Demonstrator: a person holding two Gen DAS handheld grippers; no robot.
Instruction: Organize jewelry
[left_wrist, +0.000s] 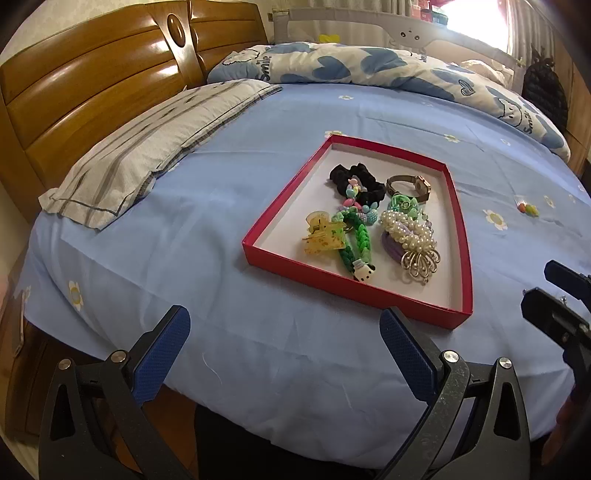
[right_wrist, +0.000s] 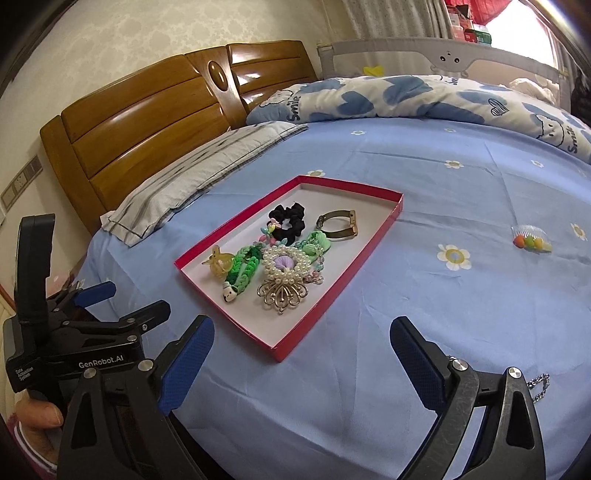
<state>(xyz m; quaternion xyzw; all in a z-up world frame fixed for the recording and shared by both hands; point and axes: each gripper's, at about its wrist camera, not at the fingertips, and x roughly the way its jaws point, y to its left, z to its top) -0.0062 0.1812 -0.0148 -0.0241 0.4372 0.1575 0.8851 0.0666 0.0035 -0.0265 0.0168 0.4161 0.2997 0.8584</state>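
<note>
A shallow red tray (left_wrist: 280, 206) (right_wrist: 221, 236) lies on the blue bed sheet. It holds a black scrunchie (left_wrist: 354, 182) (right_wrist: 290, 218), a watch (left_wrist: 410, 186) (right_wrist: 338, 223), a yellow claw clip (left_wrist: 323, 236) (right_wrist: 218, 264), a green braided bracelet (left_wrist: 356, 245) (right_wrist: 245, 267), a pearl band (left_wrist: 406, 230) (right_wrist: 286, 264) and a gold brooch (left_wrist: 421, 262) (right_wrist: 282, 293). A small comb with coloured beads (left_wrist: 528, 208) (right_wrist: 532, 242) lies on the sheet right of the tray. My left gripper (left_wrist: 284, 332) is open and empty, near the tray's front. My right gripper (right_wrist: 301, 341) is open and empty.
A striped pillow (left_wrist: 147, 155) (right_wrist: 207, 170) lies left of the tray against the wooden headboard (left_wrist: 92, 85) (right_wrist: 147, 122). A rolled blue-and-white quilt (left_wrist: 369, 68) (right_wrist: 424, 98) runs along the far side. A small ball chain (right_wrist: 539, 386) lies by my right finger.
</note>
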